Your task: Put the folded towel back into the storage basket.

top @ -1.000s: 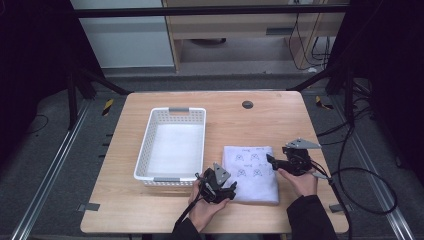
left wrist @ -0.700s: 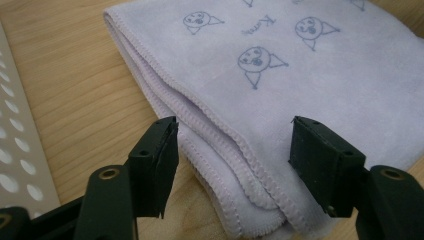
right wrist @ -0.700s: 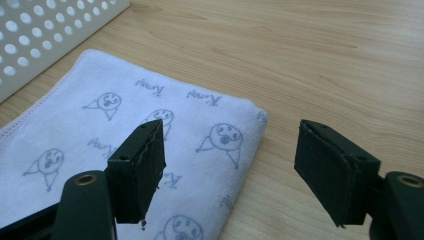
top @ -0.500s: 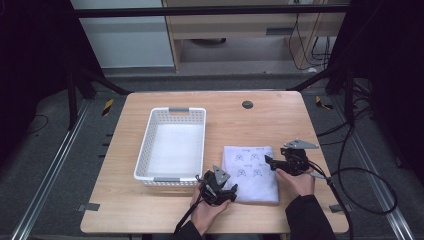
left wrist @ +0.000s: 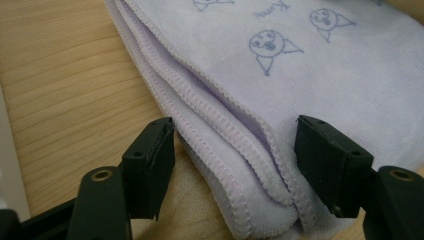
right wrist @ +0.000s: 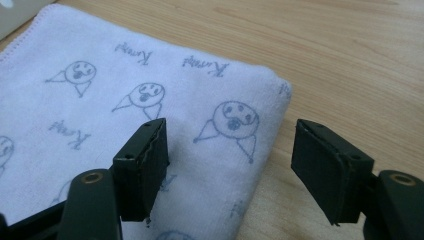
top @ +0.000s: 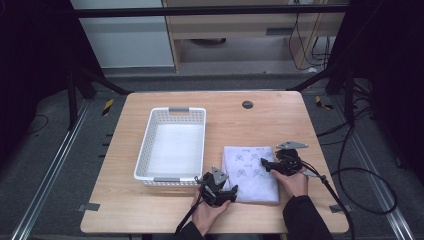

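A folded lilac towel (top: 251, 172) lies on the wooden table (top: 280, 120), just right of the white basket (top: 172, 145). The left gripper (left wrist: 235, 165) straddles the towel's layered near-left corner, jaws wide. The right gripper (right wrist: 227, 165), jaws wide, spans its right edge.

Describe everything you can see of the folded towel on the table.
The pale lilac terry towel is folded into several layers with stitched hems, printed with small cartoon faces and script words. It lies flat on the wooden table, right of the white plastic basket. The open left tool straddles its layered edge; the open right tool straddles its folded edge.
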